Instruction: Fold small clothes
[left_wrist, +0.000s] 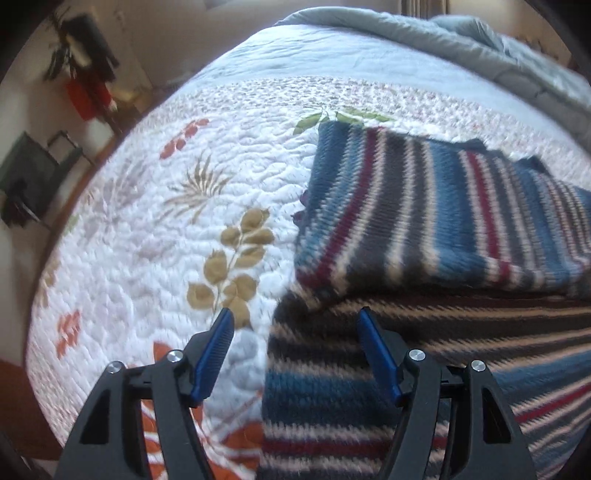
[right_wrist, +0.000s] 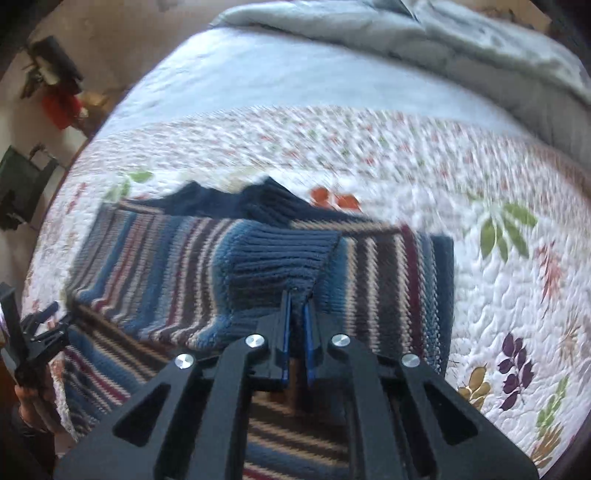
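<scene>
Blue, maroon and cream striped knit sweater (left_wrist: 424, 206) lies part-folded on white floral quilted bedspread (left_wrist: 155, 229). Left gripper (left_wrist: 295, 321) jaws apart over its left edge, bare quilt leftward. Right gripper (right_wrist: 296, 301) jaws clamped on its blue ribbed cuff (right_wrist: 273, 254)

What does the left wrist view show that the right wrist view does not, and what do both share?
Left wrist only: the left gripper open above the sweater's edge, holding nothing. Right wrist only: the right gripper shut on the blue ribbed cuff, and purple leaves printed on the quilt. Both: the striped sweater lying on the floral quilt.
</scene>
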